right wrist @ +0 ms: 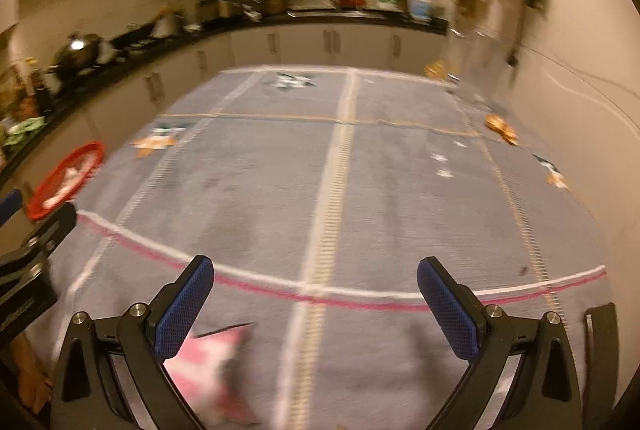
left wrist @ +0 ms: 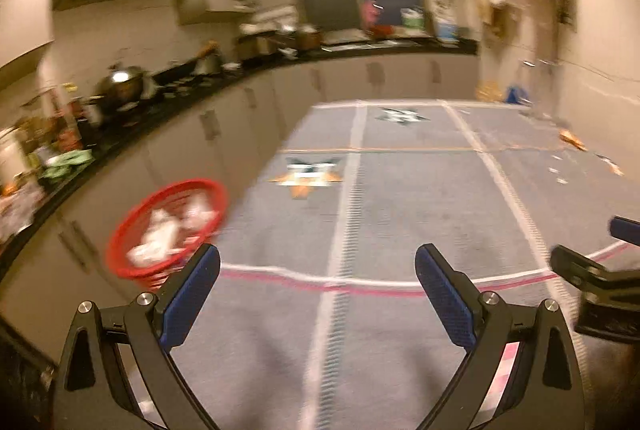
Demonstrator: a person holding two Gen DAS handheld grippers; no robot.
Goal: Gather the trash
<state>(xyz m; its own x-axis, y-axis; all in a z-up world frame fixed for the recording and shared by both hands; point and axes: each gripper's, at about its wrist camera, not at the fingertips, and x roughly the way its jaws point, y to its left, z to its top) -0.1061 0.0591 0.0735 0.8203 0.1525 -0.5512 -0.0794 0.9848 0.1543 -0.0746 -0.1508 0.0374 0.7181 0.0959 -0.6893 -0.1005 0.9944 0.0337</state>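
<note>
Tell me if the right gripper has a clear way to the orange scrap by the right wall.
Probably yes. The right gripper is open and holds nothing, and only bare mat lies between it and the orange scrap. It is far off, though, so the person must walk closer.

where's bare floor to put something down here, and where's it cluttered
The widest bare patch is the grey mat centre, between the pink curved line and the orange cross line. The countertop is packed with pots and bottles. Scraps dot the mat's right edge, wrappers lie toward the cabinets, and the red basket holds white trash.
</note>
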